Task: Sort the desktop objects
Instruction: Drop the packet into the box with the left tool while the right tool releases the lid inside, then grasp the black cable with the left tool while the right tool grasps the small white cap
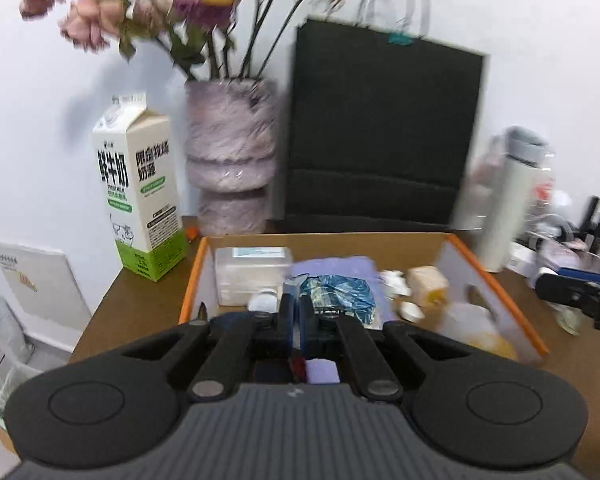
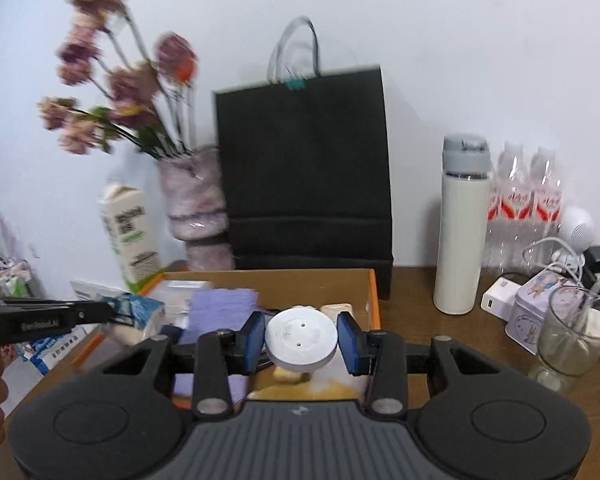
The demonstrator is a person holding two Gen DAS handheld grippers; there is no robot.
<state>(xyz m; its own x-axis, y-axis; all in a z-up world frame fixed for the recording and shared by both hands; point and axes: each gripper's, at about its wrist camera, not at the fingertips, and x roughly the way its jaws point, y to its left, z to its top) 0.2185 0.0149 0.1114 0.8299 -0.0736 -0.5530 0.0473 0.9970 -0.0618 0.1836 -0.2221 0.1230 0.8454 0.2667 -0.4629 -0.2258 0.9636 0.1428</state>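
Observation:
An orange-edged cardboard box point(image 1: 195, 272) stands on the brown desk, also in the right wrist view point(image 2: 374, 292). It holds a clear plastic case point(image 1: 252, 274), a purple cloth point(image 1: 332, 268) and small pale items. My left gripper point(image 1: 296, 312) is shut on a blue-and-white packet point(image 1: 336, 294) and holds it over the box; the packet also shows in the right wrist view point(image 2: 134, 312). My right gripper point(image 2: 301, 340) is shut on a white round disc point(image 2: 301, 338) above the box's near right part.
A milk carton point(image 1: 138, 196), a furry vase with dried flowers point(image 1: 230, 160) and a black paper bag point(image 1: 380, 136) stand behind the box. Right of it are a white flask point(image 2: 460, 232), water bottles point(image 2: 528, 208), a tin point(image 2: 540, 304), a glass point(image 2: 568, 332) and chargers.

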